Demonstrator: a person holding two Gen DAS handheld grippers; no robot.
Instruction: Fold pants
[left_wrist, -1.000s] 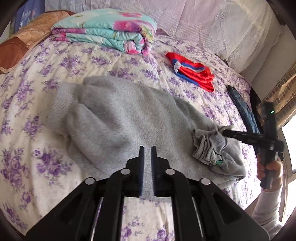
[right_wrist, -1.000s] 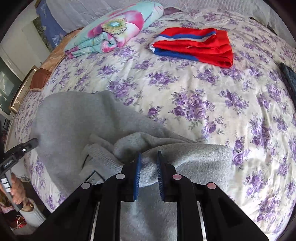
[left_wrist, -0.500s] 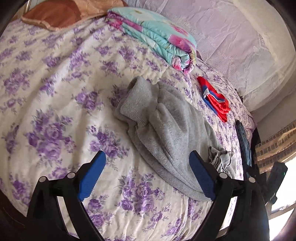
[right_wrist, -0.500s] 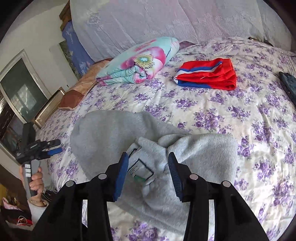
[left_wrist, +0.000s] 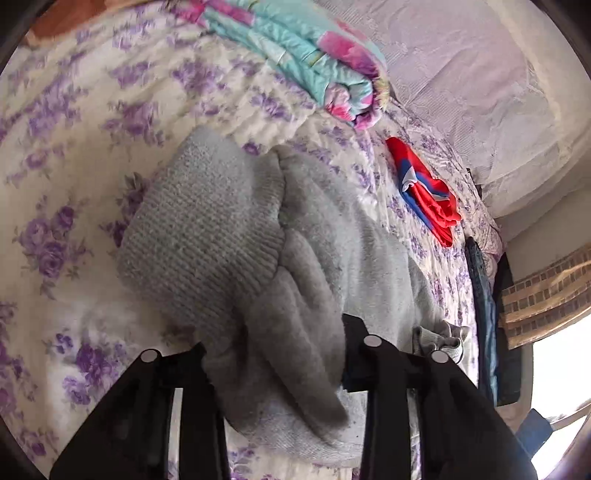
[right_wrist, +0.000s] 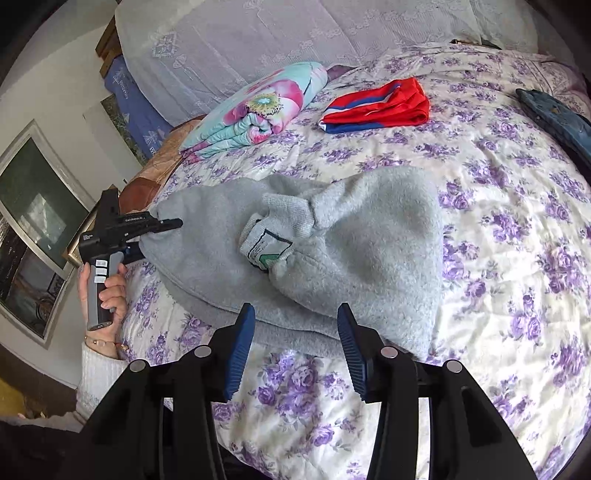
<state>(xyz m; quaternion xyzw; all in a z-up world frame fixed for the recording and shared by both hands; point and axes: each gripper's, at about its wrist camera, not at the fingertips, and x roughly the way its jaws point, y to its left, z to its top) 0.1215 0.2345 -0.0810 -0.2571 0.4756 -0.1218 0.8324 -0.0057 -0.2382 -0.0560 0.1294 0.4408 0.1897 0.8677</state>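
Note:
Grey fleece pants lie bunched on the flowered bedspread, the waistband with its label turned up in the middle. In the left wrist view the ribbed cuff is ahead. My left gripper has a thick fold of the grey pants filling the gap between its fingers, and its jaws are closing. The right wrist view shows that left gripper at the pants' left end, held by a hand. My right gripper stands open at the pants' near edge, with nothing between its pads.
A folded floral quilt and a folded red and blue garment lie further back on the bed. Dark blue jeans lie at the right edge. Framed pictures lean by the wall to the left of the bed.
The left gripper let go of the pants' edge, opened wide, moved to the cuff end and is closing round a fold. The right gripper released the waistband, opened and drew back.

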